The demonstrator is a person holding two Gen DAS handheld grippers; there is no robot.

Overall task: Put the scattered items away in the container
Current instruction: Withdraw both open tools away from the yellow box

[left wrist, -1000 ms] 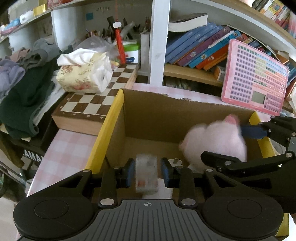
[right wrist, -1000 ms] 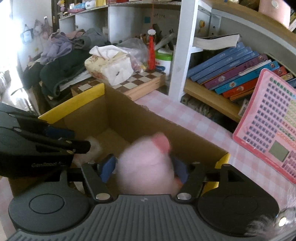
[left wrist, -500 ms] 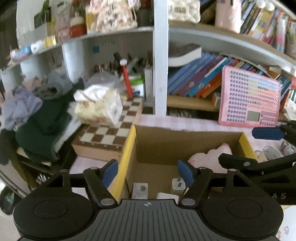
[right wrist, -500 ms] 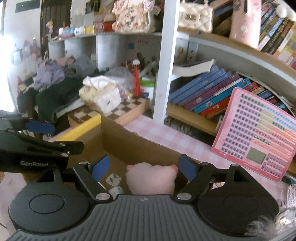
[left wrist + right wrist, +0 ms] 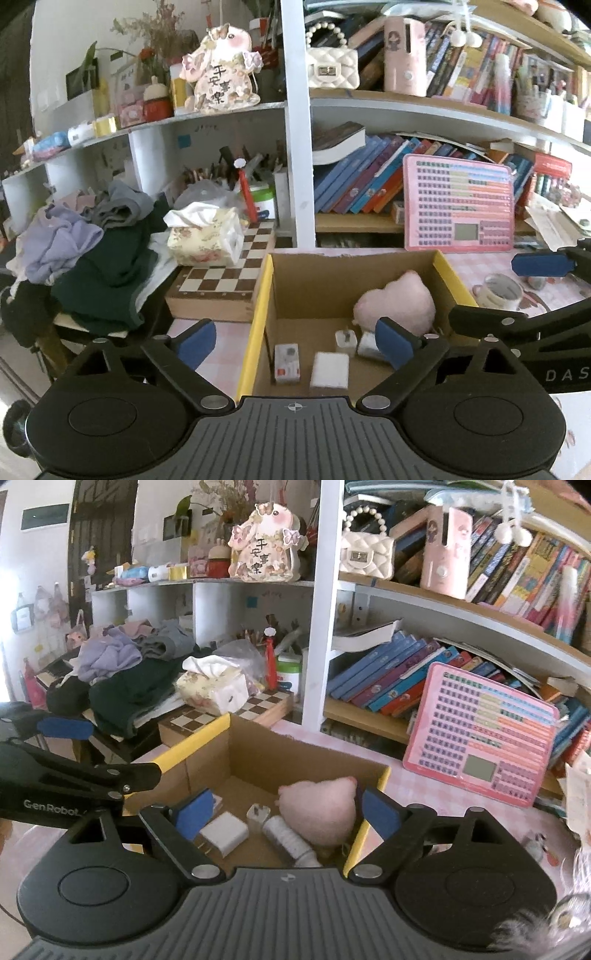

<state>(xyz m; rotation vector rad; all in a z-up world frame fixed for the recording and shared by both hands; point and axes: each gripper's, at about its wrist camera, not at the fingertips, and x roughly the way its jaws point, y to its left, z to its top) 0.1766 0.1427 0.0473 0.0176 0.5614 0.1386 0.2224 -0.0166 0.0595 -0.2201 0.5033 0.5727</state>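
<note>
An open cardboard box (image 5: 306, 280) with yellow-taped rims stands on the pink checked table; it also shows in the right wrist view (image 5: 258, 753). Inside lie a pink plush toy (image 5: 397, 304) (image 5: 317, 812), a small clear case with a red label (image 5: 287, 363), a flat white block (image 5: 330, 370) (image 5: 223, 832), a white plug (image 5: 345, 338) (image 5: 257, 814) and a white cylinder (image 5: 286, 836). My left gripper (image 5: 295, 341) is open and empty, above the box's near edge. My right gripper (image 5: 286, 814) is open and empty, above the box's right side.
A chessboard box (image 5: 225, 280) with a tissue pack (image 5: 203, 236) stands left of the box, beside a clothes pile (image 5: 92, 251). A pink keypad toy (image 5: 458, 208) leans on the bookshelf behind. A mug (image 5: 500, 291) stands right of the box.
Both grippers opened, dropping the clear case and the pink plush into the box, then rose and pulled back from it.
</note>
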